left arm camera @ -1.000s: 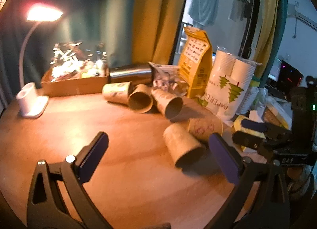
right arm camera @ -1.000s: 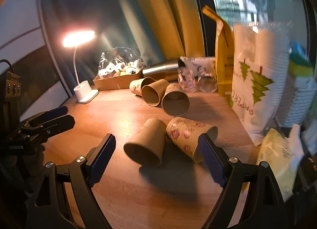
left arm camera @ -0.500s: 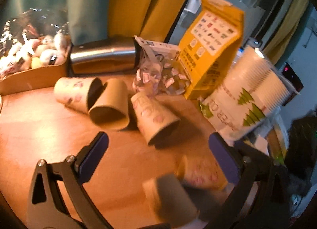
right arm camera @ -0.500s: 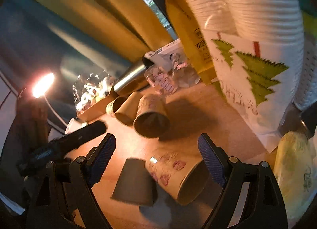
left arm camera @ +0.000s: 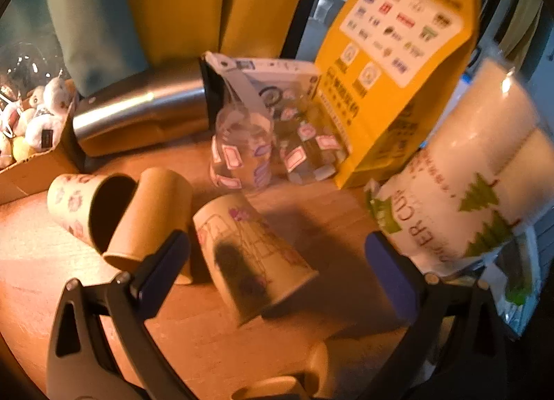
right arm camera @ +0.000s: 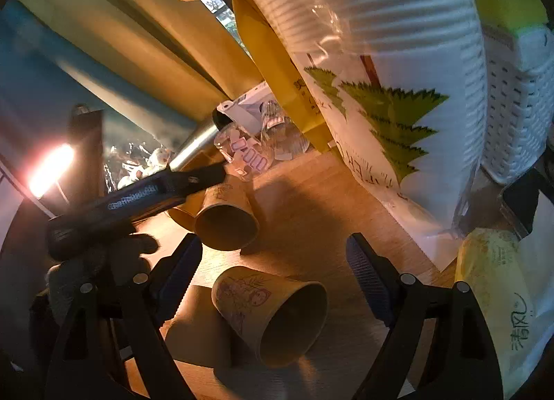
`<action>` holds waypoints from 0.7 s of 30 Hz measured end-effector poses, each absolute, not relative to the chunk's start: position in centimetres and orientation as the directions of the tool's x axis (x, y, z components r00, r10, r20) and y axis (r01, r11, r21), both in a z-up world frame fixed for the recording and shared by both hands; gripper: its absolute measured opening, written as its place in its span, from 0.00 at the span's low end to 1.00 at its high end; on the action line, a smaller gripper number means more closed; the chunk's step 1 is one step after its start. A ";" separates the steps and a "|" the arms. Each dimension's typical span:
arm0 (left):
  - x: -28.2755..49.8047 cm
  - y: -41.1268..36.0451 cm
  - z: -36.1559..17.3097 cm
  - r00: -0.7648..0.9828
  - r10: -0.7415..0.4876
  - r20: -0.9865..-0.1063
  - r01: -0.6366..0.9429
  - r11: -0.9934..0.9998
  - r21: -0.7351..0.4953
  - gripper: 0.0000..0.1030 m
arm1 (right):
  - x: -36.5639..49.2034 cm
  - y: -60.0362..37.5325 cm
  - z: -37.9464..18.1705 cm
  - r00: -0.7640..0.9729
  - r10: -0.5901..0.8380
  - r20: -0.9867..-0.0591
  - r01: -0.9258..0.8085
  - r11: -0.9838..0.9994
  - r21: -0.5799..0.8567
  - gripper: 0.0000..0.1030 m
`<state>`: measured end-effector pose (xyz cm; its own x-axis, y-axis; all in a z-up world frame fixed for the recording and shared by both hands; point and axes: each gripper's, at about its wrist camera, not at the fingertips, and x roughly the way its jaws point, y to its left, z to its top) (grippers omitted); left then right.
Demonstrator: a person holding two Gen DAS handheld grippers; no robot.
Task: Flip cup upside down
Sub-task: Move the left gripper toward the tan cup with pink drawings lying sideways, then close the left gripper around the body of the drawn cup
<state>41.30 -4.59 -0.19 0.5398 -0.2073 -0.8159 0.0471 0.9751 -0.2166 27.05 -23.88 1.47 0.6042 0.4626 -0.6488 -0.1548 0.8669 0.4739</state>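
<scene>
My left gripper (left arm camera: 277,261) stands wide open with nothing between its fingers, and the printed paper cup (left arm camera: 251,254) lies on its side on the wooden table (left arm camera: 329,213) right in the gap, its rim turned toward me and a little to the right, its base pointing away toward the clear sticker-covered glass (left arm camera: 240,154). I see no contact between that cup and either finger. Just left of the cup lies a plain brown cup (left arm camera: 152,220), also on its side, and left of that one a flower-printed cup (left arm camera: 83,209) with its dark mouth facing right; those two look to be touching. Behind the glass I make out a steel flask (left arm camera: 138,116) lying flat, and to the right of the glass a yellow carton (left arm camera: 398,67) and a bag of paper cups (left arm camera: 464,185). My right gripper (right arm camera: 273,278) is likewise spread wide and grasps nothing; a second printed cup (right arm camera: 270,310) lies on its side between its fingers, mouth toward the lower right, with a plain brown cup (right arm camera: 200,327) just left of it, partly hidden by the left finger. Beyond it I see the other tool's dark finger (right arm camera: 152,188) reaching over the first cup's open mouth (right arm camera: 225,223).
</scene>
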 end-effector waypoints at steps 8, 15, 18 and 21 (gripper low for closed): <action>43.1 -5.5 -2.6 0.479 -0.150 -0.865 0.040 0.988 -0.150 0.99 | 26.8 -24.2 1.7 0.637 0.411 -0.653 -0.154 0.897 0.414 0.85; 44.1 -5.7 -3.3 0.431 -0.178 -0.885 0.060 0.984 -0.168 0.99 | 26.7 -25.1 1.2 0.639 0.395 -0.660 -0.132 0.902 0.412 0.85; 44.2 -5.7 -3.7 0.400 -0.174 -0.900 0.088 0.985 -0.151 0.99 | 26.6 -25.3 0.9 0.635 0.401 -0.660 -0.134 0.899 0.418 0.85; 44.2 -5.7 -3.8 0.388 -0.164 -0.907 0.113 0.985 -0.130 0.98 | 26.5 -25.3 0.8 0.635 0.403 -0.660 -0.138 0.899 0.416 0.85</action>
<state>44.24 -5.75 -3.82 0.3881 -0.1641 -0.9069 0.1132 0.9851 -0.1298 26.49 -25.25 0.77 0.6346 0.4028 -0.6595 -0.1381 0.8988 0.4161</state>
